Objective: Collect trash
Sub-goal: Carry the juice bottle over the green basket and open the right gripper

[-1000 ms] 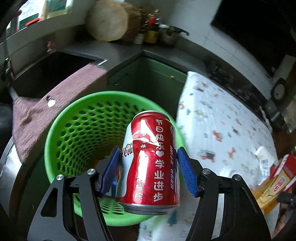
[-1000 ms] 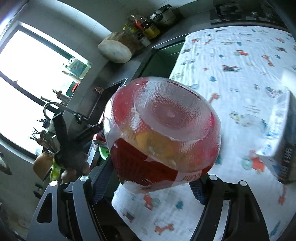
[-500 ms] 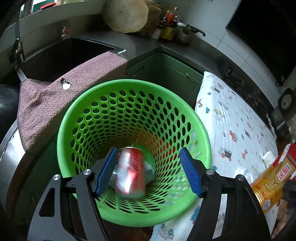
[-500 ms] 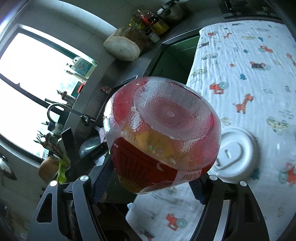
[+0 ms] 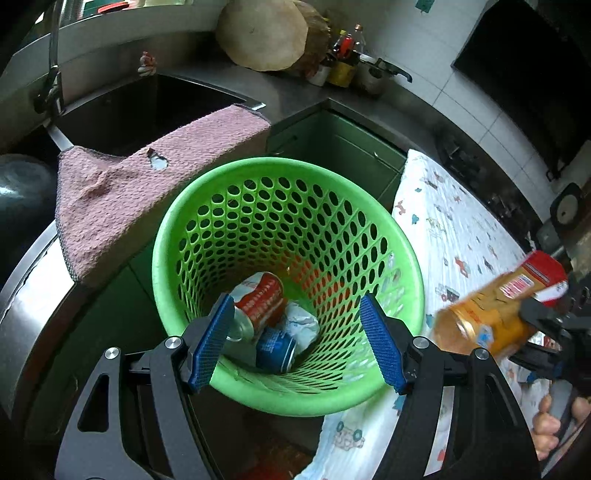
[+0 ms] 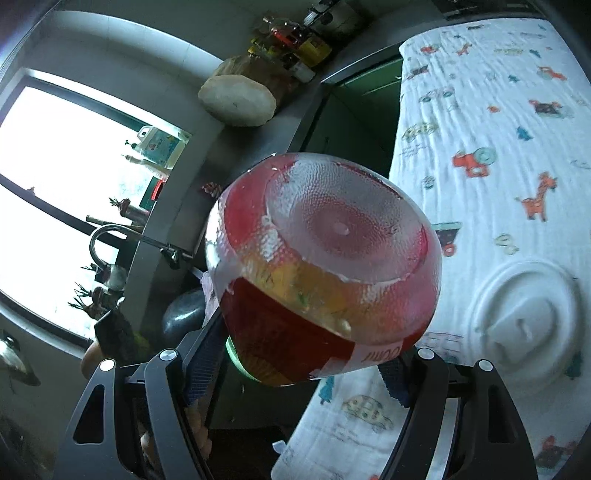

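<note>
Hovering wide apart over the green basket (image 5: 184, 236), the left tool (image 5: 297, 343) holds nothing; a red can (image 5: 260, 301) and blue can (image 5: 275, 349) lie inside. Only the right wrist view shows the bottle (image 6: 325, 266) base clamped in the right tool (image 6: 299, 365), and a white lid (image 6: 524, 325) on the worktop cloth (image 6: 480, 110).

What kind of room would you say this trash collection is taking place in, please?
Most likely a home kitchen: a steel sink with a faucet sits under a window, a thick round chopping block leans on the counter, and condiment bottles stand by a pot.
</note>
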Action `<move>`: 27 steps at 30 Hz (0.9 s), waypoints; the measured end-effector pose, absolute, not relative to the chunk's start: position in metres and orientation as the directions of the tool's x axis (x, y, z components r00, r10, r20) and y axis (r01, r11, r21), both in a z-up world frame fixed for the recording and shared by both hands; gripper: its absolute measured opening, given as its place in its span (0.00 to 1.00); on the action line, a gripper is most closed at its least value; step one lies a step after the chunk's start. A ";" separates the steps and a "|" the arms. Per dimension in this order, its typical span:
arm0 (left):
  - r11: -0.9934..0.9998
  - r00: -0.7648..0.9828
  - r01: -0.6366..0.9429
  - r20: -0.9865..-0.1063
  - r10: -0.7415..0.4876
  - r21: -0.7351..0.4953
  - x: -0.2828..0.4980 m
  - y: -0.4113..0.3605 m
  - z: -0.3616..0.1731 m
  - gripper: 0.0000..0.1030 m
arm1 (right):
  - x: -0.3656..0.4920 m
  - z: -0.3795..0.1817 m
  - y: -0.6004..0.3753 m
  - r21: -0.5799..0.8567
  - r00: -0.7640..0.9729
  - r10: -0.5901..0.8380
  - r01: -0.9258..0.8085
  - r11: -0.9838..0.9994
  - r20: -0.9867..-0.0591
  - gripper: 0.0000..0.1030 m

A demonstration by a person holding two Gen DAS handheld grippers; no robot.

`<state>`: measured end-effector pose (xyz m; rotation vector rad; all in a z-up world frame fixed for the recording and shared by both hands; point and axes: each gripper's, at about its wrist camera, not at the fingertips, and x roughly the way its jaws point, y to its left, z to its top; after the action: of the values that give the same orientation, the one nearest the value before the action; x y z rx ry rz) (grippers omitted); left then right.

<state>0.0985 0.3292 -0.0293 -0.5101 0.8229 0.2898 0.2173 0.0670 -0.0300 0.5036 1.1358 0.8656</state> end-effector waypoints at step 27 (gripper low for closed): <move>0.841 0.642 -0.428 -0.766 0.026 -0.330 0.087 0.328 -0.038 0.70 | 0.202 -0.033 0.108 0.657 0.147 0.774 -0.447 0.607 -0.615 0.76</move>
<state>0.0872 0.3282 -0.0381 -0.5225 0.8413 0.2724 0.2020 0.1080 -0.0327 0.3549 1.1101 0.9050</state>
